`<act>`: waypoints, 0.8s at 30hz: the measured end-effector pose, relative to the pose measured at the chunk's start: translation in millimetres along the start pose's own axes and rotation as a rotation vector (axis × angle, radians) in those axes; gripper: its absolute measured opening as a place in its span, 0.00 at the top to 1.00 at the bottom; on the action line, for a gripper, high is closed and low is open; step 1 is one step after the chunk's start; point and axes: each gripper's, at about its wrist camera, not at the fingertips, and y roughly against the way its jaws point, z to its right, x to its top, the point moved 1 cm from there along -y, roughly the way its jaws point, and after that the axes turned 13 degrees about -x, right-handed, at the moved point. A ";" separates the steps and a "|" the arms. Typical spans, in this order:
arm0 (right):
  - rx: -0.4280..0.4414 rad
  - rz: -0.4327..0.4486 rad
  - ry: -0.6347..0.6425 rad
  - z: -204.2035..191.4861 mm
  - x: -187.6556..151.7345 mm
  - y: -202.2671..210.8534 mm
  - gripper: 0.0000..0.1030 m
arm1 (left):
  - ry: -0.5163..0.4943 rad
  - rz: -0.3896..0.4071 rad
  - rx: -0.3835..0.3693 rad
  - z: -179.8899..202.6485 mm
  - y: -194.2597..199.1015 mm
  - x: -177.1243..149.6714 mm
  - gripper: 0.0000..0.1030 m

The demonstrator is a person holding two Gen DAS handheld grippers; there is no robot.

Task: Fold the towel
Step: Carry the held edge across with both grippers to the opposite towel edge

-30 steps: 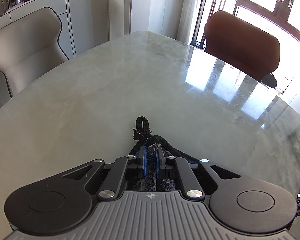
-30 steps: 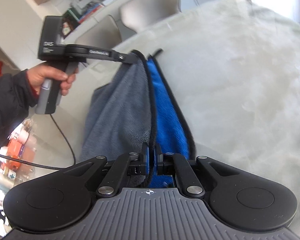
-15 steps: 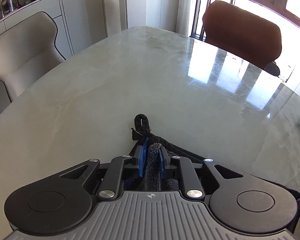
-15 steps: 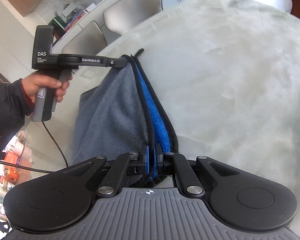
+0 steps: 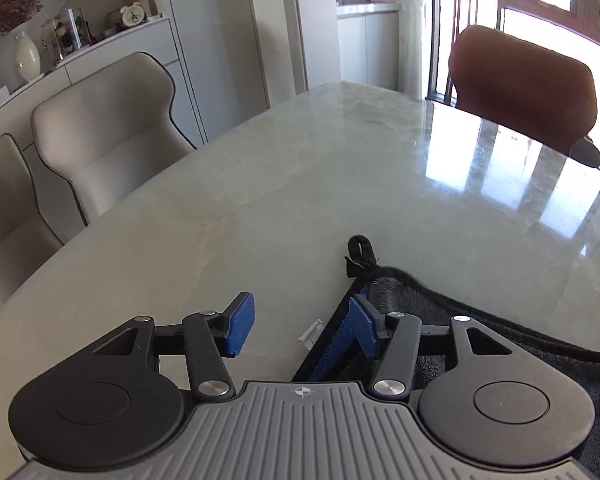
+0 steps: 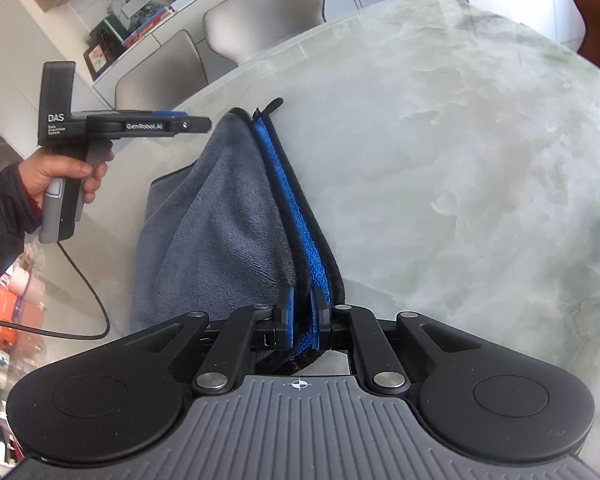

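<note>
towel point(image 6: 228, 216): laid folded on the marble table point(image 6: 440, 160) | left gripper point(image 5: 302, 324): jaws opening, nothing pinched, towel corner beside one pad | right gripper point(image 6: 302, 312): clamped on towel edge

grey-and-blue towel point(image 6: 220, 216), pale green marbled table point(image 6: 460, 140)

Towel point(image 6: 220, 216): grey plush face, blue inner face, black binding, black hanging loop point(image 5: 360, 250) at one corner. Lying folded over on the pale marble table point(image 6: 460, 160), edges roughly aligned; the near end is apparently lifting off the surface.
</note>
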 end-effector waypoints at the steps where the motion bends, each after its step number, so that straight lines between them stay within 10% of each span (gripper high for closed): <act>1: -0.004 -0.002 0.000 -0.1 -0.4 -0.1 0.92 | 0.016 0.013 -0.005 -2.3 2.1 1.5 0.37; 16: -0.039 -0.058 0.029 -0.1 -3.0 1.7 0.91 | -0.026 -0.151 -0.065 3.6 -19.0 -26.2 0.39; 24: -0.034 -0.061 0.029 1.2 -4.0 1.3 0.91 | -0.067 -0.198 -0.092 12.1 -27.3 -27.3 0.57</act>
